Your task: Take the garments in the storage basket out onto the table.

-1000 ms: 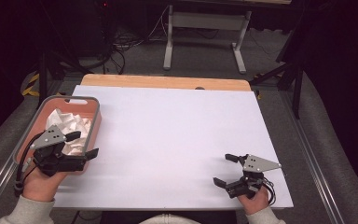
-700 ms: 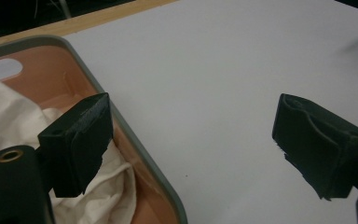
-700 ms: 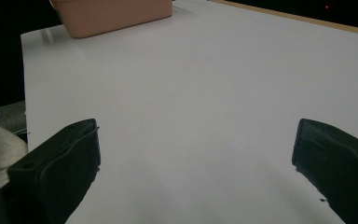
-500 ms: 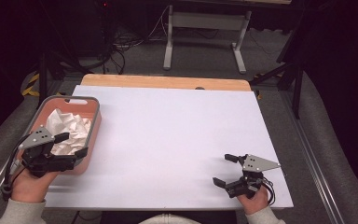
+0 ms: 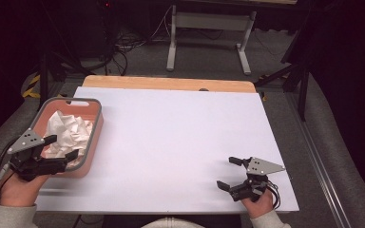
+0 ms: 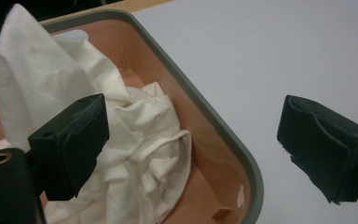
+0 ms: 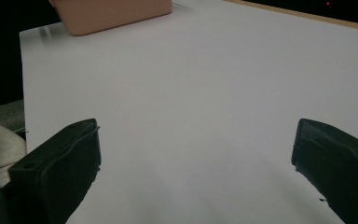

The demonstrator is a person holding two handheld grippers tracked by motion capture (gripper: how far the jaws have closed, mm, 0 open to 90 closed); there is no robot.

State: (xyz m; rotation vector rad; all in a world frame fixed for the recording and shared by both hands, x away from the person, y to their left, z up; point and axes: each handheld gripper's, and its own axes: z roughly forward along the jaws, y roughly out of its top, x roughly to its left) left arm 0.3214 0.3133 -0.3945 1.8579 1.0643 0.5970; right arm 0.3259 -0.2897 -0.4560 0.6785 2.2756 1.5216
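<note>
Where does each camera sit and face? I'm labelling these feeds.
High view: above the person's side, facing forward and down on the table; both hands and grippers show.
Left gripper view: on the left gripper, facing the cloth in the bin.
Right gripper view: on the right gripper, facing bare table.
All share the bin.

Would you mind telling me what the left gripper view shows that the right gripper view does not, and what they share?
Left gripper view: the inside of the bin, with crumpled white cloth in it, seen between the open jaws of the left tool, which straddle the bin's rim. Right gripper view: the bin's pink outer wall from afar and the right tool, open over bare table. Both share the white table and the bin.
</note>
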